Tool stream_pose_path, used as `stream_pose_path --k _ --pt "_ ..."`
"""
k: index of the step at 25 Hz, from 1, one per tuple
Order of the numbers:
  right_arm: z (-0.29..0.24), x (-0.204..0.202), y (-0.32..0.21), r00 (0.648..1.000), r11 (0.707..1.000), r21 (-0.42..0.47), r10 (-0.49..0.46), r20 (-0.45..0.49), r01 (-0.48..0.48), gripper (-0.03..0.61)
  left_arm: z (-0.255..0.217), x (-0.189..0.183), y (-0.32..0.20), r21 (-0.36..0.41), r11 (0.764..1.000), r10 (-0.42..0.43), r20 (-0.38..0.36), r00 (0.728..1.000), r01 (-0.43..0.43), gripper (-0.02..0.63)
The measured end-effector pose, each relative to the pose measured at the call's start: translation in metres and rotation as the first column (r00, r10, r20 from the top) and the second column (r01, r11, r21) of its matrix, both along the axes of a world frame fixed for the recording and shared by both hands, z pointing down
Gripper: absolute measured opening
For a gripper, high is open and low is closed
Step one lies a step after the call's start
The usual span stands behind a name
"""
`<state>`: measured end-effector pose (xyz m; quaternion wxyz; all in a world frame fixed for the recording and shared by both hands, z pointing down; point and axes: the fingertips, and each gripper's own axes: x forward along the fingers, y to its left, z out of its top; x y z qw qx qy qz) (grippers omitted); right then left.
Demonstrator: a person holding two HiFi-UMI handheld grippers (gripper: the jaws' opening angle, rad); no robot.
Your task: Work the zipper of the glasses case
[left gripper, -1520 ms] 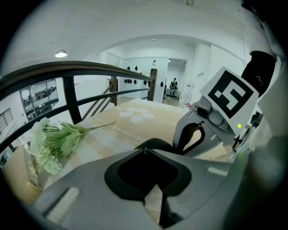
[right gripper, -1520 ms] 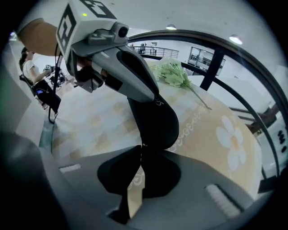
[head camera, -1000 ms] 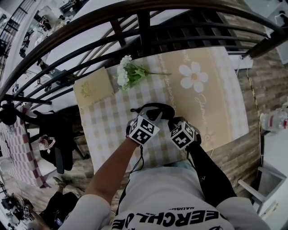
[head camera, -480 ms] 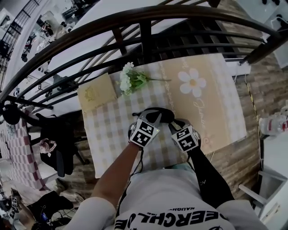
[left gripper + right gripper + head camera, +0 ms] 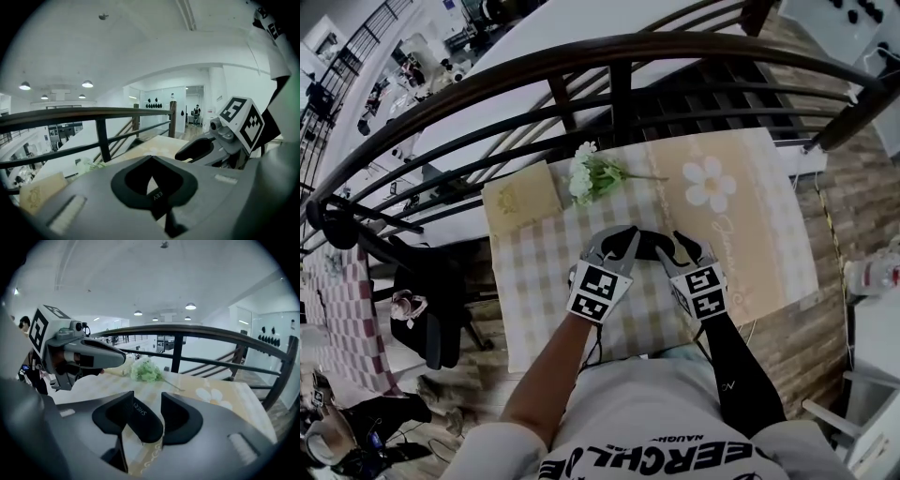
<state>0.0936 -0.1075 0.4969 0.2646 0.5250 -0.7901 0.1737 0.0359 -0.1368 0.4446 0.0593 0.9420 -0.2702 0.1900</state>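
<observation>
Black case [image 5: 645, 246] sits between the two grippers, over the near middle of the bench [image 5: 769, 234]. From the head view it cannot be told whether it clears the cloth [image 5: 534, 272].

Left gripper [image 5: 619, 242]: jaws pressed together. Its own view shows the pads met on a thin black strip of the case [image 5: 157, 199], which hangs below the gripper [image 5: 152, 180] and carries partly readable white lettering.

Right gripper [image 5: 680, 251]: jaws spread and just been opening. Its own view shows a rounded black end of the case [image 5: 146, 425], also lettered, standing between the pads of the gripper [image 5: 147, 401]. That end lies close against the pad on the view's left and apart from the other. Neither pad presses on it.

The grippers sit side by side, near each other, with their marker cubes toward the person. Both point away from the person, toward the railing [image 5: 609, 56].

Surroundings:
- The cloth is checked in beige and white on the left part of the bench. The right part is plain beige, with a printed daisy [image 5: 710, 184] and script lettering.
- Flowers [image 5: 591, 173], white with green stems, lie on the far side of the bench, well apart from the case.
- A beige card [image 5: 523, 199] lies flat at the far left corner, just beside the flowers.
- The dark railing curves along the far edge of the bench.
</observation>
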Motion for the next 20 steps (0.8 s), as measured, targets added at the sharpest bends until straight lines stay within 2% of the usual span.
stream_pose_path --k 7,9,14,20 --pt "-0.055 -0.014 -0.011 0.999 0.988 0.152 -0.01 -0.031 0.015 0.215 -0.073 -0.048 -0.019 0.14 0.983 -0.111 -0.088 0.99 0.122 0.0" --pt "-0.073 -0.017 -0.014 0.999 0.98 0.2 -0.007 -0.031 0.013 0.215 -0.091 -0.056 -0.022 0.168 0.977 -0.117 -0.102 0.988 0.133 0.0" --pt "-0.118 -0.022 -0.009 1.0 0.954 0.3 -0.011 -0.021 0.017 0.213 -0.122 -0.067 -0.013 0.182 0.975 -0.107 -0.128 0.986 0.13 0.0" --pt "-0.166 -0.014 0.001 1.0 0.914 0.404 0.022 0.002 -0.021 0.212 -0.157 -0.071 -0.001 0.242 0.962 -0.095 -0.153 0.984 0.13 0.0"
